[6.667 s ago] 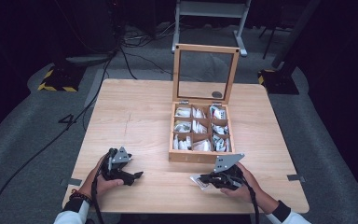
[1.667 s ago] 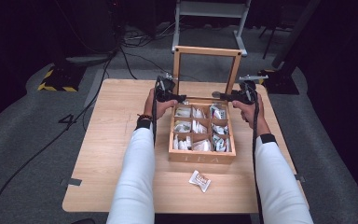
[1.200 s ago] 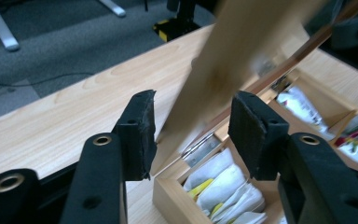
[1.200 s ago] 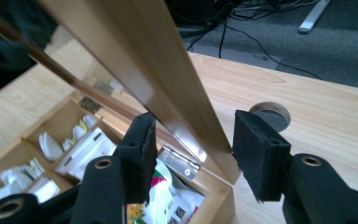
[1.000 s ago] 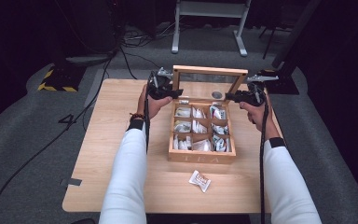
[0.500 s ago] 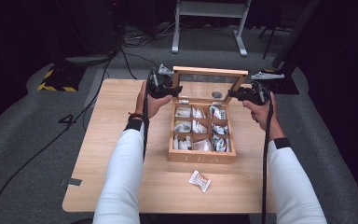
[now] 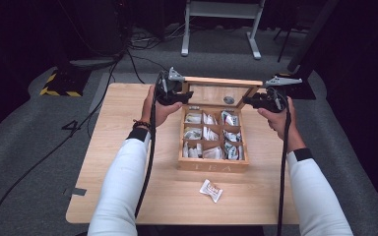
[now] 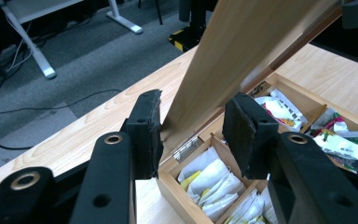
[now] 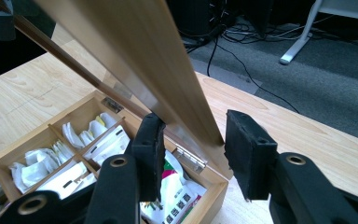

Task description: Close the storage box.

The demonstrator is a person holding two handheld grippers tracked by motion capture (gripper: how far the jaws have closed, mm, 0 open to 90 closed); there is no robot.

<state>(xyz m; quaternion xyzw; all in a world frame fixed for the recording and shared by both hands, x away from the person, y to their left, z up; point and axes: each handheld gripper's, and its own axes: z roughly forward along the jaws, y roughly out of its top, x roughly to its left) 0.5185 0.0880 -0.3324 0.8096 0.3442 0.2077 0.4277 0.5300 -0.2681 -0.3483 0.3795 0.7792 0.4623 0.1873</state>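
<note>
The wooden tea box sits mid-counter, its lid tilted over the sachets. The left gripper and right gripper each straddle a lid side rail, jaws parted, not clamping. A loose sachet lies near.

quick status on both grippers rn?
Left gripper: open, jaws straddling the tea box lid edge, not clamped.
Right gripper: open, jaws straddling the lid's other edge.

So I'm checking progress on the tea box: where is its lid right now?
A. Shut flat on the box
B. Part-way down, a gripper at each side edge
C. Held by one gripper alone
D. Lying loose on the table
B: the lid slants over the open compartments, with the left gripper and right gripper at its side edges, jaws apart.
</note>
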